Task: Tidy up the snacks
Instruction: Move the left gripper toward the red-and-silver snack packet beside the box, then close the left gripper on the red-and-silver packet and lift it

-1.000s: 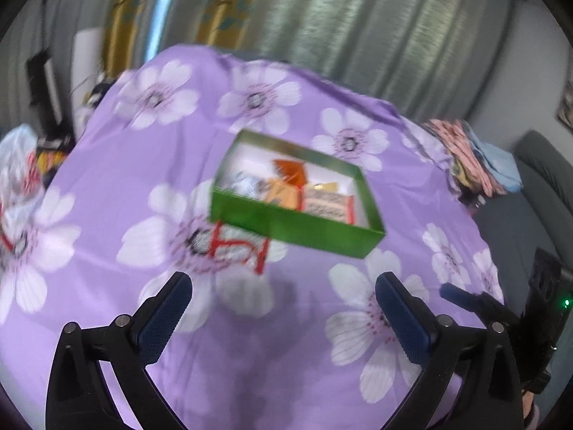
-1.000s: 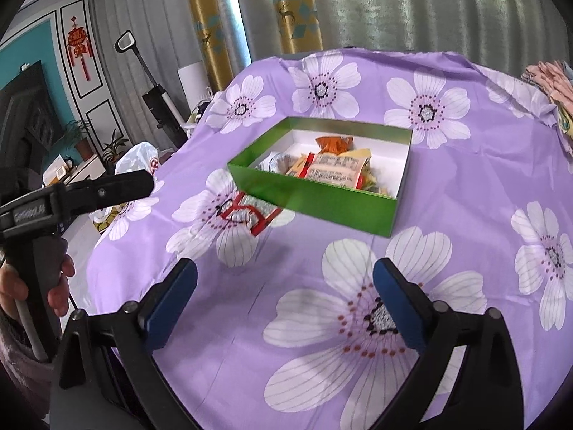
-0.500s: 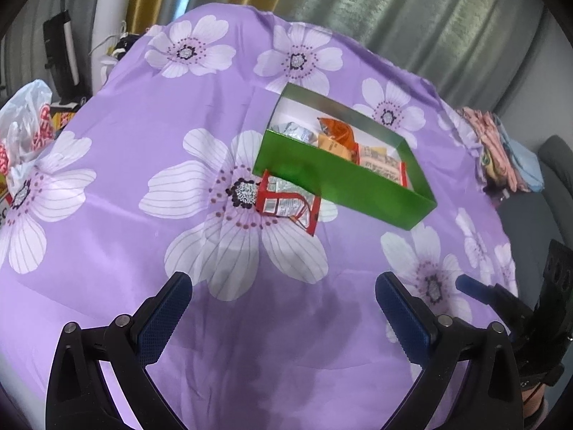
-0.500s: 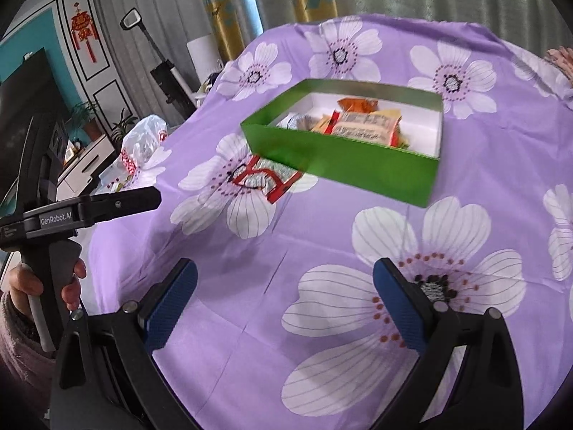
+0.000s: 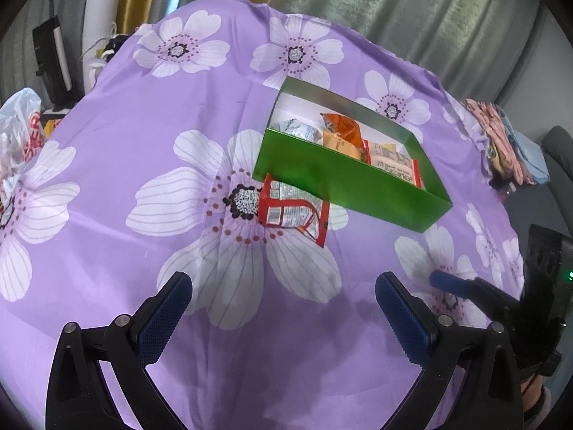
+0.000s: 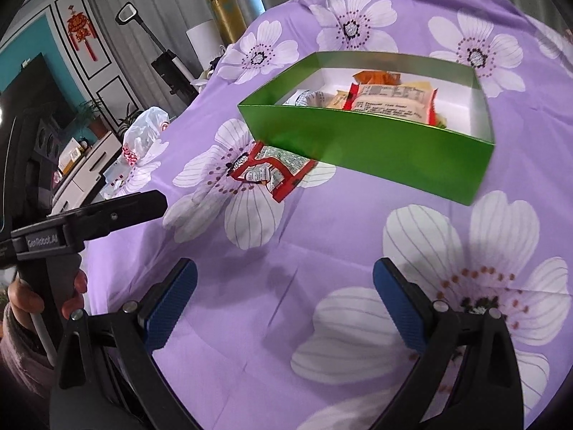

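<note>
A green box [image 5: 343, 182] [image 6: 376, 147] with a white inside sits on the purple flowered cloth and holds several snack packets [image 5: 390, 159] [image 6: 390, 102]. One red and silver snack packet [image 5: 292, 213] [image 6: 270, 173] lies flat on the cloth, touching the box's near left corner. My left gripper [image 5: 283, 308] is open, hovering short of that packet with nothing between its fingers. My right gripper [image 6: 284, 290] is open and empty too, lower right of the packet. The left gripper's body [image 6: 86, 222] shows at the left of the right wrist view, held by a hand [image 6: 21, 297].
The cloth-covered table [image 5: 143, 114] drops away at its left and far edges. A white plastic bag [image 5: 18, 129] [image 6: 143, 132] lies off the left side. Folded fabrics [image 5: 501, 139] sit at the far right. Curtains hang behind; a TV cabinet stands at left.
Both grippers have moved forward and down toward the table; the box and the loose packet now appear larger and closer. Both stayed open. The packet has not moved.
</note>
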A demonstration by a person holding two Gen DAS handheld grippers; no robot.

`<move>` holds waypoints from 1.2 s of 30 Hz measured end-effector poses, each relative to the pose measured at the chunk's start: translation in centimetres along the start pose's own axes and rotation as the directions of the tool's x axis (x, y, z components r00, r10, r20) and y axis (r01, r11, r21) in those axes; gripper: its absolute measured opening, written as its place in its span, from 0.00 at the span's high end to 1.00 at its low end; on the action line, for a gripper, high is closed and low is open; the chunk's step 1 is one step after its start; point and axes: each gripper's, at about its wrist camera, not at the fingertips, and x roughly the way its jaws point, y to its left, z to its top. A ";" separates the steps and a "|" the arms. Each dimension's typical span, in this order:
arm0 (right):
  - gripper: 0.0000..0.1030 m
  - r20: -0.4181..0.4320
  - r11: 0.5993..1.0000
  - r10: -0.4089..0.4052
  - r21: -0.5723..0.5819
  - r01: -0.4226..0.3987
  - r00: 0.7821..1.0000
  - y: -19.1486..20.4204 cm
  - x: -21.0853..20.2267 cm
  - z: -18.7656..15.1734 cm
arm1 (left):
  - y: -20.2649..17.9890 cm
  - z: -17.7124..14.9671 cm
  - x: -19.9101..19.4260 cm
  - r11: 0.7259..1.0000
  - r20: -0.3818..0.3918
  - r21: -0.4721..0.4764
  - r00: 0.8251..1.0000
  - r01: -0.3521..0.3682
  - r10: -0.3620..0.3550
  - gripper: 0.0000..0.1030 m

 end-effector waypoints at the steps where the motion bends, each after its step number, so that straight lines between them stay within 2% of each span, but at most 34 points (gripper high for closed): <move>1: 0.03 0.000 1.000 0.017 0.011 -0.017 1.000 -0.2 0.3 0.2 | 0.1 0.1 0.1 1.000 0.000 0.000 1.000 0.003 -0.003 0.01; 4: 0.04 0.004 0.996 0.068 0.049 -0.068 0.998 -0.6 1.2 1.0 | 0.3 0.7 0.7 1.000 -0.011 -0.007 1.000 0.029 -0.029 0.01; 8: 0.06 0.001 0.980 0.144 0.135 -0.143 0.990 -1.6 2.9 2.0 | 1.2 2.1 1.7 0.992 -0.034 -0.055 0.993 0.111 -0.113 0.01; 11: 0.11 -0.007 0.965 0.181 0.195 -0.176 0.983 -2.1 4.4 2.6 | 2.1 3.3 2.7 0.981 -0.052 -0.107 0.984 0.162 -0.168 0.01; 15: 0.21 -0.001 0.928 0.252 0.284 -0.241 0.968 -2.8 6.2 3.3 | 2.8 4.7 4.1 0.958 -0.073 -0.166 0.966 0.234 -0.248 0.02; 18: 0.27 0.008 0.890 0.283 0.371 -0.266 0.959 -3.6 7.5 3.6 | 3.2 5.6 5.4 0.937 -0.086 -0.208 0.949 0.280 -0.303 0.07; 21: 0.36 0.024 0.856 0.303 0.434 -0.283 0.953 -3.9 8.6 3.9 | 3.4 6.1 6.5 0.933 -0.103 -0.225 0.945 0.281 -0.310 0.08; 22: 0.40 0.026 0.846 0.302 0.454 -0.280 0.953 -4.1 8.9 4.1 | 3.5 6.2 6.9 0.927 -0.108 -0.233 0.940 0.293 -0.325 0.16; 24: 0.42 0.039 0.823 0.322 0.483 -0.300 0.946 -4.3 9.3 4.2 | 3.5 6.2 7.5 0.920 -0.120 -0.241 0.931 0.308 -0.344 0.19; 27: 0.51 0.037 0.810 0.324 0.505 -0.298 0.945 -4.0 10.0 4.4 | 3.8 6.0 8.3 0.912 -0.134 -0.260 0.923 0.317 -0.360 0.19; 28: 0.55 0.039 0.807 0.325 0.509 -0.299 0.945 -3.8 10.2 4.5 | 4.0 5.9 8.7 0.904 -0.138 -0.275 0.917 0.328 -0.374 0.25; 29: 0.57 0.036 0.804 0.322 0.517 -0.293 0.946 -3.8 10.4 4.5 | 4.2 5.9 9.0 0.902 -0.141 -0.284 0.916 0.327 -0.376 0.28; 31: 0.66 0.032 0.792 0.315 0.542 -0.281 0.949 -3.8 10.8 4.6 | 4.8 5.8 9.2 0.902 -0.137 -0.298 0.922 0.311 -0.363 0.28; 33: 0.68 0.033 0.783 0.321 0.553 -0.285 0.947 -4.0 11.0 4.6 | 5.4 5.8 9.5 0.890 -0.136 -0.325 0.915 0.320 -0.379 0.28; 36: 0.69 0.030 0.781 0.313 0.561 -0.275 0.949 -3.6 10.7 4.6 | 6.0 5.7 9.9 0.894 -0.143 -0.335 0.922 0.297 -0.360 0.28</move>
